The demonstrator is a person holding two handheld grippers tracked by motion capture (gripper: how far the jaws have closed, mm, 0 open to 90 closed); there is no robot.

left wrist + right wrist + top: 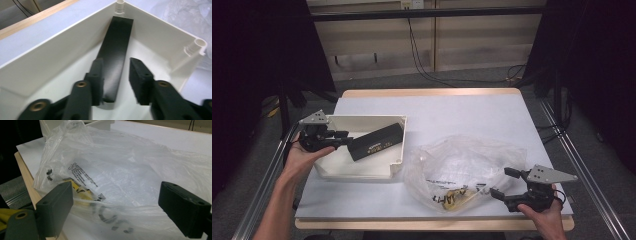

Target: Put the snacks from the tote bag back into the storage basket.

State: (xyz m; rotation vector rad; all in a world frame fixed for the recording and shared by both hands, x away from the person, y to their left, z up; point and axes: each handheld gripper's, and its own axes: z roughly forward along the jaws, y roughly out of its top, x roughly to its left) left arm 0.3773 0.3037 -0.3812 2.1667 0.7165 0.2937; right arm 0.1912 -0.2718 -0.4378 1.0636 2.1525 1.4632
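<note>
A long black bar [377, 141] lies slanted in the cream tray [357, 171], its far end up in the tray's corner. My left gripper [346, 137] reaches in from the tray's left side. In the left gripper view the bar [116, 42] has its near end between the jaws of the left gripper [116, 72]; the left pad is against the bar's edge and a gap shows at the right pad. My right gripper [501, 182] stands open at the edge of a crumpled clear plastic bag [462, 160]. In the right gripper view the bag [120, 165] spreads between the wide jaws of the right gripper [115, 202].
Small yellow parts [452, 197] lie inside the bag near the table's front edge. The white table top [462, 112] has a wooden border and metal rails [584, 165] along both sides. Cables [422, 60] trail on the floor behind.
</note>
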